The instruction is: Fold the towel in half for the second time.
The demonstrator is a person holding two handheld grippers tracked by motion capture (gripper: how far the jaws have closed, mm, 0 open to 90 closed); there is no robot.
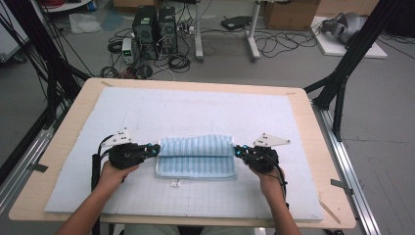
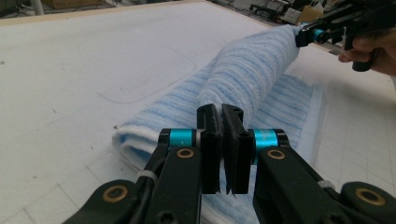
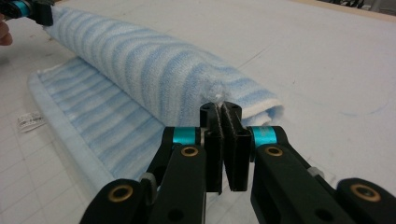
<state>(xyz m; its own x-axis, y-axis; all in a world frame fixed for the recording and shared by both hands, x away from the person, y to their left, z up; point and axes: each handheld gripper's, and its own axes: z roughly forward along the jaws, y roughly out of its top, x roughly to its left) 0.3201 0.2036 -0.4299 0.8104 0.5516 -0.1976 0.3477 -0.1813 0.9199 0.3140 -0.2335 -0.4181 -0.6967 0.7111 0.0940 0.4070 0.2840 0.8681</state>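
Observation:
A blue-and-white striped towel [image 1: 195, 155] lies on the white mat near the table's middle, its far part lifted and folded over toward me as a raised roll. My left gripper [image 1: 155, 149] is shut on the towel's left corner, pinched between its jaws [image 2: 223, 116]. At the other end my right gripper [image 1: 237, 151] is shut on the right corner [image 3: 219, 109]. Both grippers hold the raised fold [image 2: 252, 70] just above the lower layer [image 3: 93, 121]. The right gripper also appears far off in the left gripper view [image 2: 308, 35].
A white gridded mat [image 1: 147, 112] covers the wooden table [image 1: 313, 161]. A small white label [image 1: 175, 184] lies on the mat just in front of the towel. Black frame posts stand at both sides; computers and cables sit on the floor beyond the table.

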